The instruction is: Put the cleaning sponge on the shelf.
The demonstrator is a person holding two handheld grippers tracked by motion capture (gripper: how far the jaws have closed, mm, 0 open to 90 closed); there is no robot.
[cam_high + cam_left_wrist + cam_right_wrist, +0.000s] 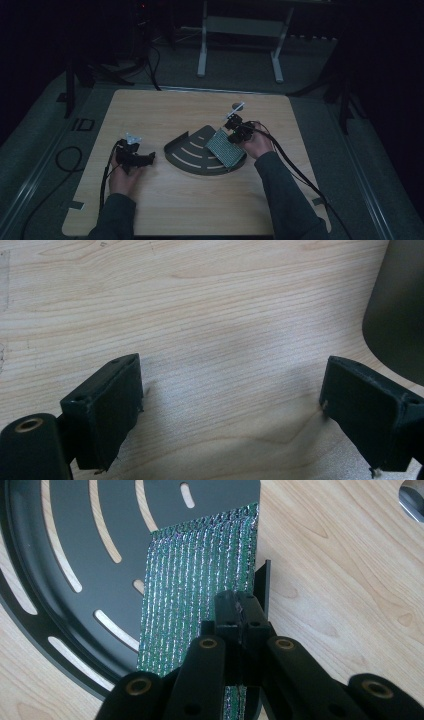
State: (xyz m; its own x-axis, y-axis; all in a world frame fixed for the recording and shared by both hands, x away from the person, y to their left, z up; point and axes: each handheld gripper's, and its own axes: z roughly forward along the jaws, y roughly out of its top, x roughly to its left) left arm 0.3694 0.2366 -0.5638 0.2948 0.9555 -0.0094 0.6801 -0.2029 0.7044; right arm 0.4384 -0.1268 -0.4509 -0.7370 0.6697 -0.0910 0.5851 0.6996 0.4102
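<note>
Clamped tight with the right gripper [240, 605] on the near edge of a foil pouch [200, 575], jaws pressed together with just that thin edge between them. Held tilted over the right-hand part of a black slotted tray [75, 535], close beside the tray's short upright wall. Hard to tell whether touching the tray floor at its far end or hanging just above it. From the high view, leaning up from the tray's right side toward the right hand [257, 145].

Spread wide with the left gripper [230, 405], with nothing between the jaws but the bare wooden table [200, 315]. Parked low just left of the tray, apart from it, with no part in the handling for now.

Judging by this: pouch picked up and brought to the tray, so probably most of the way through. Left to do, most likely: lay the pouch down flat on the slotted floor, open the jaws, draw back. Cannot rule out the reverse, a lift out of the tray.

Farther off on the table, beyond the tray, a small shiny metal piece [237, 106], untouched.
</note>
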